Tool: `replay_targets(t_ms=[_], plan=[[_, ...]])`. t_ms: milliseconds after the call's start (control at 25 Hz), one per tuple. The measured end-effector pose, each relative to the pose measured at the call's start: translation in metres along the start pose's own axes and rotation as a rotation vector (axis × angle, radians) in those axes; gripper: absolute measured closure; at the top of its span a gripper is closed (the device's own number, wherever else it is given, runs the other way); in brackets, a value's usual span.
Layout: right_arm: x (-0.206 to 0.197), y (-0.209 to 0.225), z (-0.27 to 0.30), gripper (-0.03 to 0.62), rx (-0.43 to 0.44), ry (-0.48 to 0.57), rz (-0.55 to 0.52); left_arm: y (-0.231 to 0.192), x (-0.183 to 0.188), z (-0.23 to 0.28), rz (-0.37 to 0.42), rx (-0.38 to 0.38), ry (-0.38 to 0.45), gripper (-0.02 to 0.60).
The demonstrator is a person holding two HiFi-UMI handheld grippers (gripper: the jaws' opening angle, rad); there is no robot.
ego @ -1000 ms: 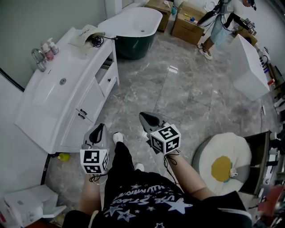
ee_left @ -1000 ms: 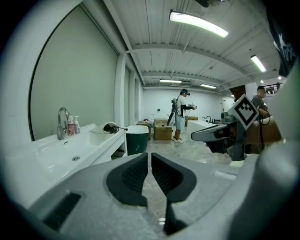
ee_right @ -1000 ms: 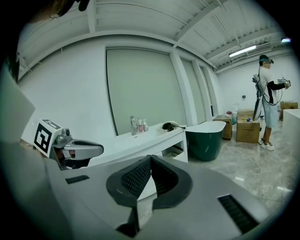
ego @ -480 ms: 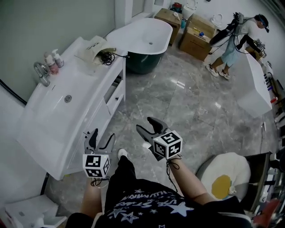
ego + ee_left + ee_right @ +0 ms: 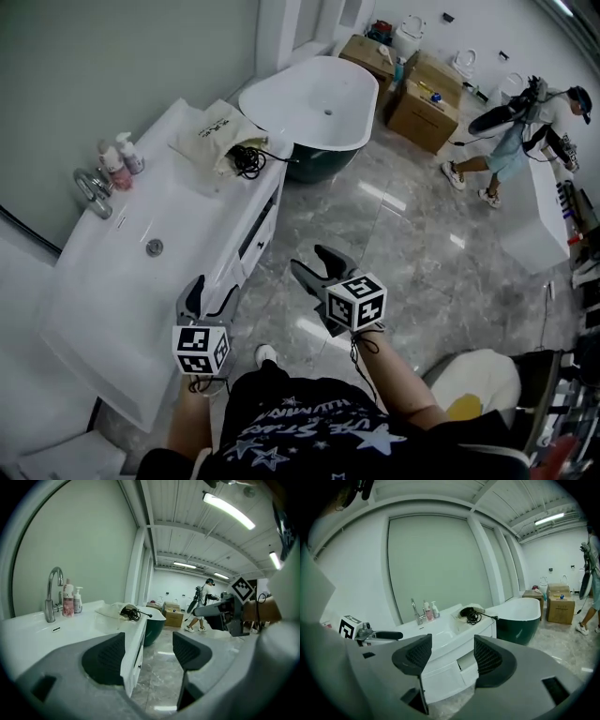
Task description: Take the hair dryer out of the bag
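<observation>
A cream cloth bag (image 5: 214,130) lies at the far end of the white vanity counter (image 5: 178,216). The black hair dryer (image 5: 246,159), with its coiled cord, sticks out of the bag's mouth. In the left gripper view the bag (image 5: 110,610) and hair dryer (image 5: 129,613) lie well ahead. My left gripper (image 5: 208,296) is open and empty beside the counter's front edge. To its right, over the floor, my right gripper (image 5: 314,265) is empty, its jaws still opening. The right gripper view shows the hair dryer (image 5: 469,614) far off.
A faucet (image 5: 94,192) and two pump bottles (image 5: 122,159) stand behind the sink basin (image 5: 150,246). A white and green bathtub (image 5: 314,108) lies past the counter. Cardboard boxes (image 5: 422,94) and a person (image 5: 511,141) are at the back right. A round white cushion (image 5: 478,380) sits near my right.
Both grippers have gone from shut to open. I have moved forward along the vanity, so the bag and hair dryer sit nearer and lower in the head view.
</observation>
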State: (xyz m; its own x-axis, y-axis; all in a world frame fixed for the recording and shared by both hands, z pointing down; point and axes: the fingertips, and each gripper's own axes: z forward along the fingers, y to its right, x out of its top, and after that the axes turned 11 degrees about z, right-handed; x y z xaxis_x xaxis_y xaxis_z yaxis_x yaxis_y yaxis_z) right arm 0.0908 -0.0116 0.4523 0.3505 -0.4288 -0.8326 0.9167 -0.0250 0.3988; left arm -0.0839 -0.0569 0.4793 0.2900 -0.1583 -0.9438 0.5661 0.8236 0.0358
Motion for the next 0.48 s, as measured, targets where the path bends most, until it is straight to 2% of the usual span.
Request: replay_targets(t_ms=[280, 480], plan=[[0.014, 0.01, 0.058, 0.327, -0.009, -0.039, 0.003, -0.044, -0.007, 0.035, 0.003, -0.014, -0.03, 0.264], [0.032, 0.024, 0.09, 0.332, -0.014, -0.066, -0.055, -0.059, -0.002, 0.053, 0.011, 0.007, -0.041, 0.264]])
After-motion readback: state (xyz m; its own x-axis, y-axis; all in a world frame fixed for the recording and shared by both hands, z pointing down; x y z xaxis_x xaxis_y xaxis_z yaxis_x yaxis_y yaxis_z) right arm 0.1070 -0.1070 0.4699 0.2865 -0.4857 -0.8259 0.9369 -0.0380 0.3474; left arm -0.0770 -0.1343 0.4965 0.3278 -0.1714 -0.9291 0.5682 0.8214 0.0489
